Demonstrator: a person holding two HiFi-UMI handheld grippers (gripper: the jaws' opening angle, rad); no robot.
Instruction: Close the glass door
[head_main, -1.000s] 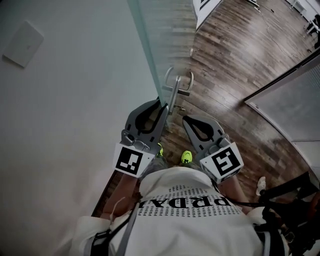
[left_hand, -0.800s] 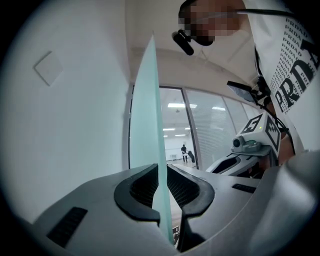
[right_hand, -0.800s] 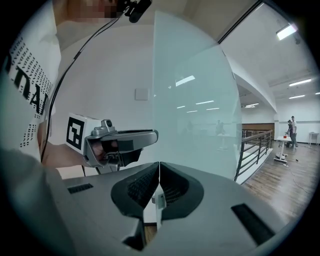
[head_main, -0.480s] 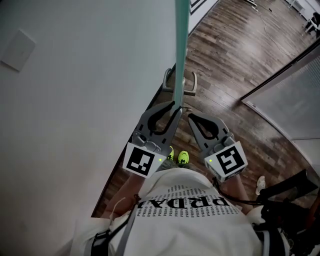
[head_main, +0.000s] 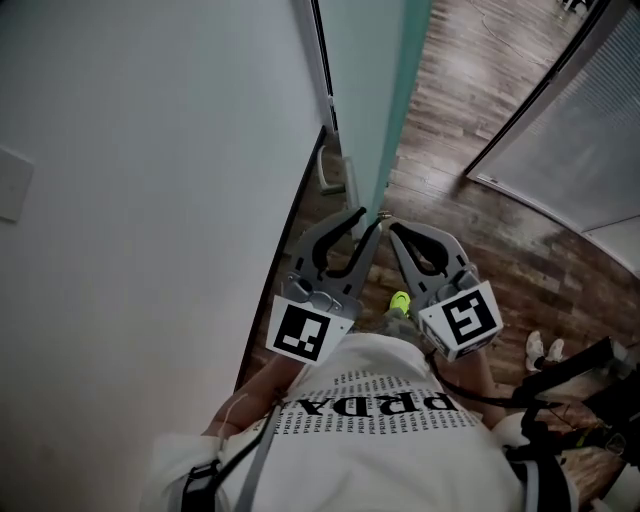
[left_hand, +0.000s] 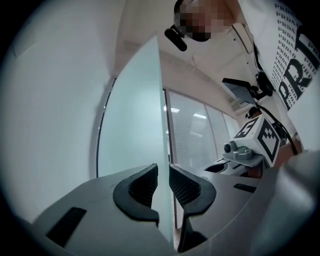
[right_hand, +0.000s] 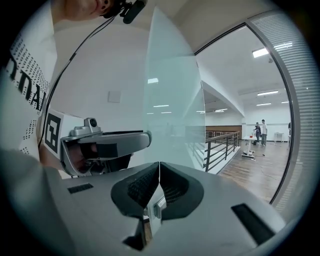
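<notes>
- wall (head_main: 150, 200): white, fills the left half of the head view. A dark door frame (head_main: 324, 70) runs down its right side at upper centre.
- floor (head_main: 450, 110): wood, right half of the head view.
- door (head_main: 375, 90): frosted glass, upper centre of the head view, seen almost edge-on. It stands out at an angle from the wall and looks partly swung, not yet shut.
- left gripper (head_main: 365, 228): centre of the picture, at the door's free edge. Its own view shows the pane running down into the narrow slot between the pads, so the jaws are clamped on the door.
- right gripper (head_main: 395, 232): just right of the left one, on the pane's other side. Its jaws are pressed together tip to tip and grasp nothing.
- handle (head_main: 324, 168): on the wall side of the pane, just above the left gripper, not gripped.
- Step in hand, as I judge it: swing the free edge toward the door frame.
  - Keep the clamp square on the glass and follow the door's arc.
  - Slow down near the door frame so the glass doesn't slam.
  - The right gripper can steady the pane's face.
- Only the head view shows the handle and where both grippers sit relative to the wall.
- Only the left gripper view shows the glass in the slot.
- Only the right gripper view shows a railing (right_hand: 222, 145) and distant people (right_hand: 260, 131) at right.
</notes>
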